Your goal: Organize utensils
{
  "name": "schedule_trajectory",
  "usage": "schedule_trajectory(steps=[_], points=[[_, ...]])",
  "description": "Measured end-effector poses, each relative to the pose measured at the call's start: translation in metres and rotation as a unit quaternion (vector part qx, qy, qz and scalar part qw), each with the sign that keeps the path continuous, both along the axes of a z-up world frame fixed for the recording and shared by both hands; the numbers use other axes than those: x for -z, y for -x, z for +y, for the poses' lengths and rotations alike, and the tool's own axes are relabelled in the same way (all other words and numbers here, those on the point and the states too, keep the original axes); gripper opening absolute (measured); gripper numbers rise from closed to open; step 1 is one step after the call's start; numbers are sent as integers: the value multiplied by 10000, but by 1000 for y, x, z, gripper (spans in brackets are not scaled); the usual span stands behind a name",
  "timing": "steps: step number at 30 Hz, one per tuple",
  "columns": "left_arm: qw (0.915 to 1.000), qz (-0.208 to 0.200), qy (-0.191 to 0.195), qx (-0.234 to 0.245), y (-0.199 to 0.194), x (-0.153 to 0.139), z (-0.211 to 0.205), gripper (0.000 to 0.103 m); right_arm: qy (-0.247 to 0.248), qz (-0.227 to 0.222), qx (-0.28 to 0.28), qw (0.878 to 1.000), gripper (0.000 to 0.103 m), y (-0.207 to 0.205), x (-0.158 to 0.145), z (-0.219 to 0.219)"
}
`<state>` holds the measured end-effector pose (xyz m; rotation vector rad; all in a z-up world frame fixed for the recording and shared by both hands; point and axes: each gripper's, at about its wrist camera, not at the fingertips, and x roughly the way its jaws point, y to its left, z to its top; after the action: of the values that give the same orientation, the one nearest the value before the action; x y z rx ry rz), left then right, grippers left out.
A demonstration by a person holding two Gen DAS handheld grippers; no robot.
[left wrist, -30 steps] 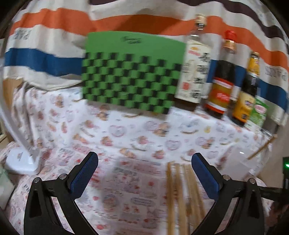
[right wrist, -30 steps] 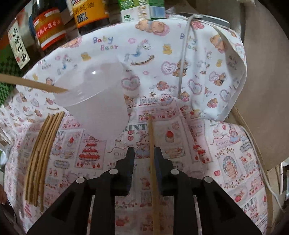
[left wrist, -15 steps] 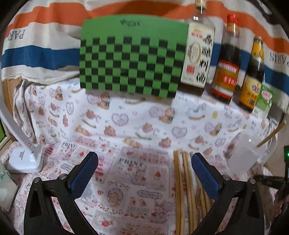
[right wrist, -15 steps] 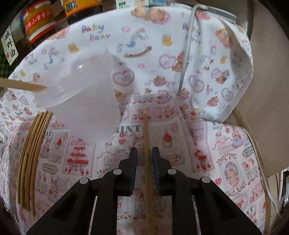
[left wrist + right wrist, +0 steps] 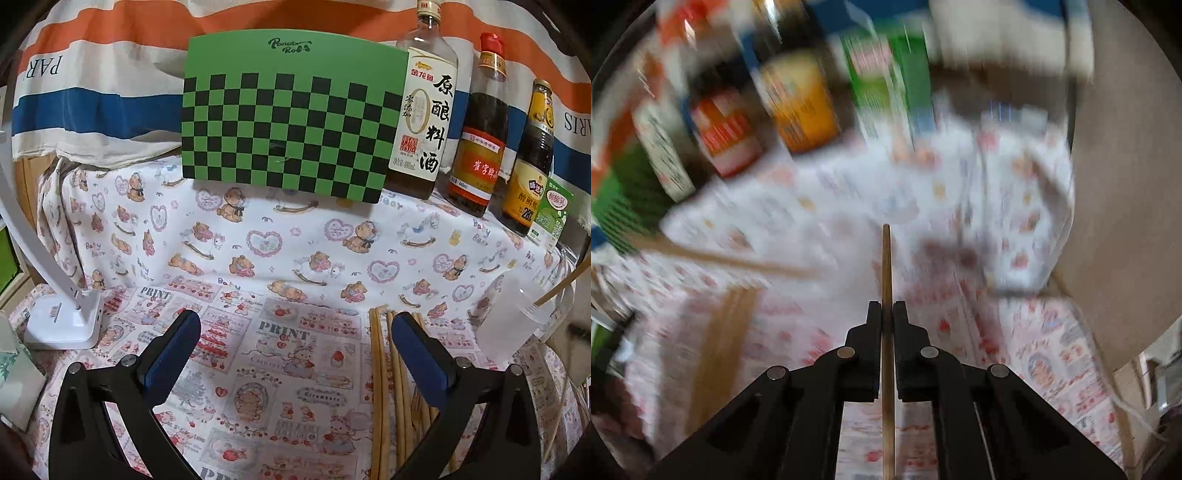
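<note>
Right gripper (image 5: 886, 314) jaws have just been closing and now clamp a single chopstick (image 5: 886, 266), which runs straight toward 12 o'clock past the fingertips; right view is heavily motion-blurred. Left gripper (image 5: 295, 354) is wide apart with nothing between its blue pads (image 5: 173, 354), hovering over the printed tablecloth (image 5: 258, 258). Bundle of chopsticks (image 5: 384, 369) lies flat on the cloth at 4 o'clock in the left view, partly behind the right-side finger. Clear plastic cup (image 5: 509, 317) at 3 o'clock holds one chopstick (image 5: 561, 284) leaning out. Green checkerboard (image 5: 291, 122) at 12 o'clock, sauce bottles (image 5: 480, 129) at 1–2 o'clock, white lamp base (image 5: 62, 317) at 9 o'clock.
</note>
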<state>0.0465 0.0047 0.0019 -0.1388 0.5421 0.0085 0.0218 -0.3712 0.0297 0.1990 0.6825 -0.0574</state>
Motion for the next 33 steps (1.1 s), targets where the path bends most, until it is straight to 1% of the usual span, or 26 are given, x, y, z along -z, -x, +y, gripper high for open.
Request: schedule_trajectory(steps=[1, 4, 6, 8, 12, 14, 16, 18, 20, 24, 28, 33], points=[[10000, -14, -11, 1, 1, -1, -1, 102, -50, -294, -67, 9995, 7, 9, -20, 3], [9999, -77, -78, 28, 4, -3, -3, 102, -30, -898, -187, 9958, 7, 20, -57, 10], [9999, -88, -128, 33, 5, -4, -5, 102, 88, -1375, -246, 9902, 7, 25, -83, 17], [9999, -50, -133, 20, 3, -2, -5, 102, 245, -1669, -207, 9854, 7, 24, -100, 23], [10000, 57, -14, -10, 0, 0, -1, 102, 263, -2203, -216, 9748, 7, 19, -122, 30], [10000, 42, 39, -33, 0, 0, 2, 102, 267, -2492, -172, 9679, 7, 14, -128, 33], [10000, 21, 37, -58, 1, -1, 3, 102, 295, -2650, -138, 9637, 7, 8, -130, 36], [10000, 7, 14, -81, 1, -1, 4, 102, 379, -2690, -132, 9623, 7, -3, -126, 38], [10000, 16, -15, -97, 0, -1, 5, 102, 437, -2593, -96, 9648, 7, -12, -117, 41], [9999, 87, -43, -135, -2, 1, 6, 102, 374, -2292, -61, 9727, 7, -24, -82, 40], [9998, 133, -18, -135, -3, 3, 6, 102, 193, -2007, -107, 9794, 7, -31, -52, 36], [9998, 85, -133, -140, -2, 2, 3, 102, 205, -1874, -137, 9820, 7, -34, -33, 36]])
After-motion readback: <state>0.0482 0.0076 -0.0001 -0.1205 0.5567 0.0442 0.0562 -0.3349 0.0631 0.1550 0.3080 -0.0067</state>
